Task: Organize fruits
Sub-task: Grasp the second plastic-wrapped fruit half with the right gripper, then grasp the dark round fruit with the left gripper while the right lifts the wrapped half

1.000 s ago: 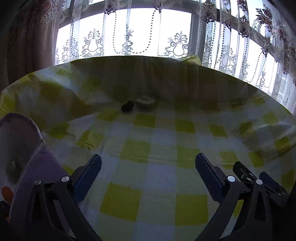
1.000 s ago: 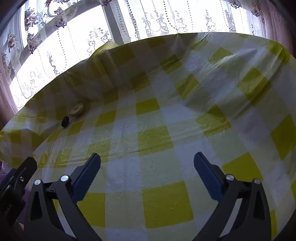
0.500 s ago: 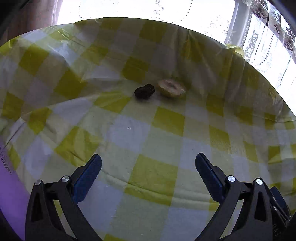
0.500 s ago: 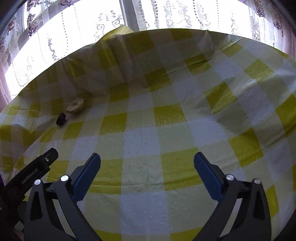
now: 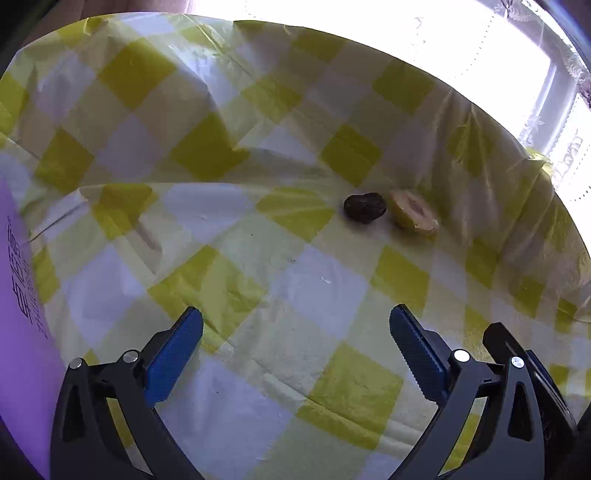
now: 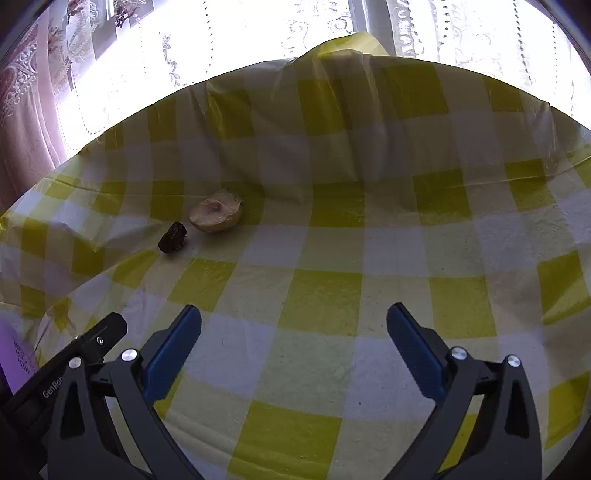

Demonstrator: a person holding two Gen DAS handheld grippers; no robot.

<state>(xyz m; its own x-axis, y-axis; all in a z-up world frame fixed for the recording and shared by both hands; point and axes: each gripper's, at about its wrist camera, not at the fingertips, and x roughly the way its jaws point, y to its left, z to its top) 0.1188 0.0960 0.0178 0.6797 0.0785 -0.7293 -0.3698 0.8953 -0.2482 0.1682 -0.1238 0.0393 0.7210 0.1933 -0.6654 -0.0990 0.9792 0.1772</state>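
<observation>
A small dark wrinkled fruit lies on the yellow-and-white checked cloth, just left of a cut pale half fruit. Both show in the right wrist view too: the dark fruit and the half fruit at the left. My left gripper is open and empty, a short way in front of the two fruits. My right gripper is open and empty, well to the right of them. The left gripper's body shows at the lower left of the right wrist view.
A purple container with printed text stands at the left edge; it also shows in the right wrist view. The cloth rises in folds at the back below a bright window with lace curtains.
My left gripper has swung down and toward the two fruits, which now look larger and nearer. My right gripper has turned left, bringing the fruits closer. Both stay open.
</observation>
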